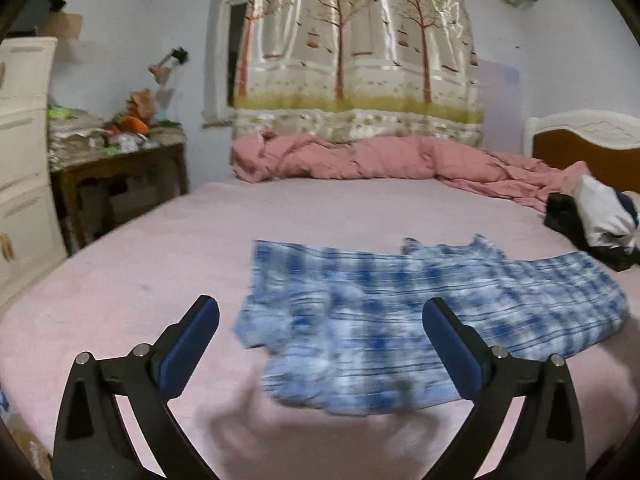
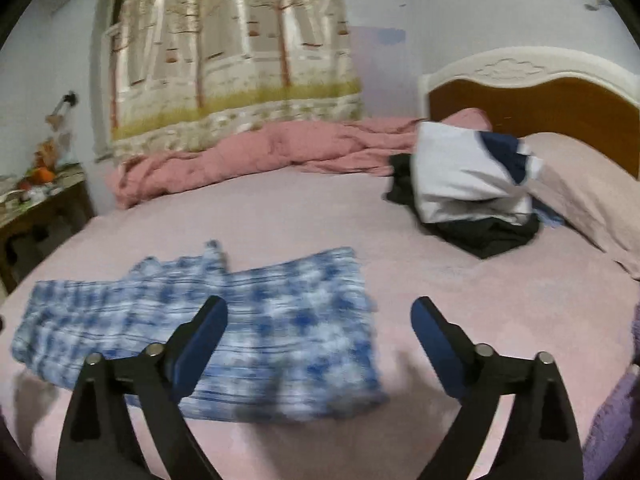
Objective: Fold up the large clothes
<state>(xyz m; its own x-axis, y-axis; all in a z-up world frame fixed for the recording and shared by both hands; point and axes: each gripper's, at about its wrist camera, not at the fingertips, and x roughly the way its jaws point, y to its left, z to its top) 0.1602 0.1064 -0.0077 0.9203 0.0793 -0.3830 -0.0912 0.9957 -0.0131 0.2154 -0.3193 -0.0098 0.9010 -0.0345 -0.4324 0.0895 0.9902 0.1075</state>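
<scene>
A blue and white checked garment (image 1: 420, 320) lay spread flat on the pink sheet of the bed (image 1: 160, 264), blurred in both views, with a collar-like bump along its far edge. The left gripper (image 1: 320, 320) hung just above its near edge with its fingers (image 1: 192, 340) wide apart and nothing between them; the cloth showed through the gap, and no pad pressed on it. The right gripper (image 2: 320, 320) hovered over the garment's right end, its fingers (image 2: 436, 344) likewise spread wide and empty, one above the cloth and the other above bare sheet. Beyond the garment, a rumpled pink quilt (image 1: 360, 160) stretched along the far side of the bed below a curtain (image 1: 360, 40) printed with trees. A pile of clothes (image 2: 468, 184), white, dark blue and black, sat well apart from the garment near a pillow (image 2: 592, 192) and the wooden headboard (image 2: 560, 100). To the left of the bed stood a dark wooden surface (image 1: 120, 164) heaped with small things, and beside it a white chest of drawers (image 1: 24, 140).
</scene>
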